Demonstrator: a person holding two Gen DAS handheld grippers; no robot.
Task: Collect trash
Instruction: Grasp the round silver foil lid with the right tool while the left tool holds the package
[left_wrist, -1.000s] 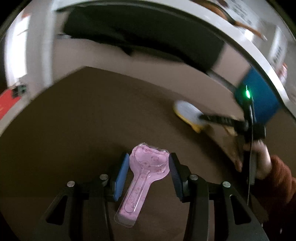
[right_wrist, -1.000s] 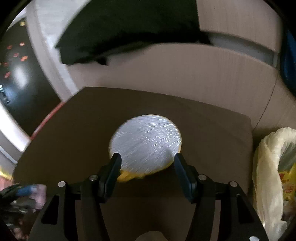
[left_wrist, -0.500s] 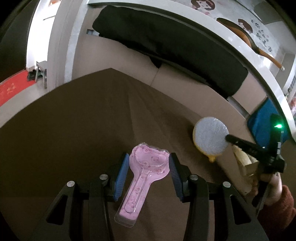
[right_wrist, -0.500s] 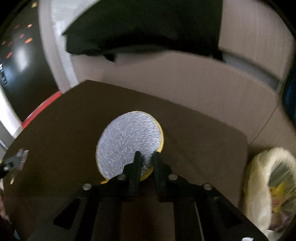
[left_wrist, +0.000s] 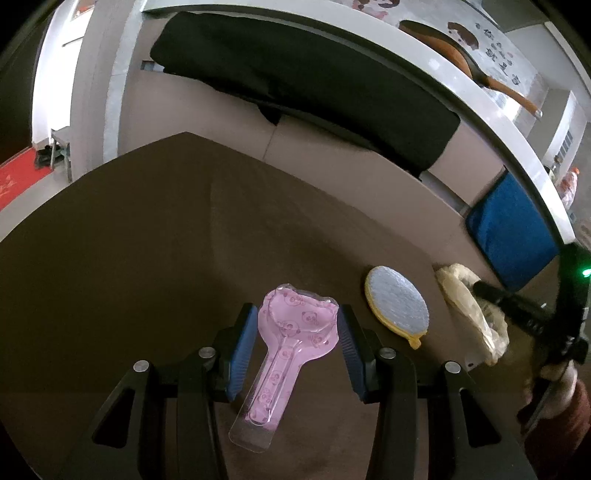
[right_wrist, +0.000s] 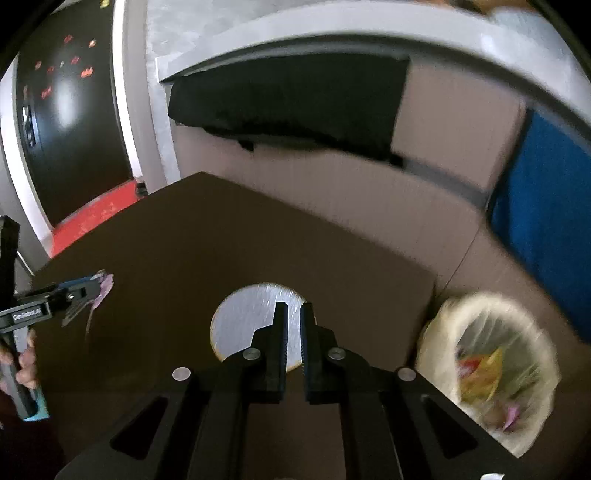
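Observation:
A pink spoon-shaped blister pack (left_wrist: 295, 325) hangs just above the brown table (left_wrist: 147, 258), with my left gripper (left_wrist: 295, 310) shut on its wide head between the blue pads. A round silver disc with a yellow rim (left_wrist: 397, 310) lies flat on the table near the right edge. My right gripper (right_wrist: 291, 306) hovers above the disc (right_wrist: 240, 325). Its jaws are almost together and opening slightly, with nothing between them. In the left wrist view the right gripper (left_wrist: 478, 287) is over the trash bag (left_wrist: 469, 314), clear of the disc. The right wrist view shows the left gripper (right_wrist: 99, 284) holding the pack (right_wrist: 107, 286).
The pale trash bag (right_wrist: 491, 362), with coloured wrappers inside, stands just off the table's right edge. A black cloth (left_wrist: 314, 85) drapes over the counter behind, with a blue cloth (left_wrist: 513, 236) at the right. A red mat (right_wrist: 92, 218) lies on the floor.
The right gripper's jaws closed over the silver disc, then it rose and drew back toward the bag. The disc stayed on the table. The left gripper kept hold of the pink pack.

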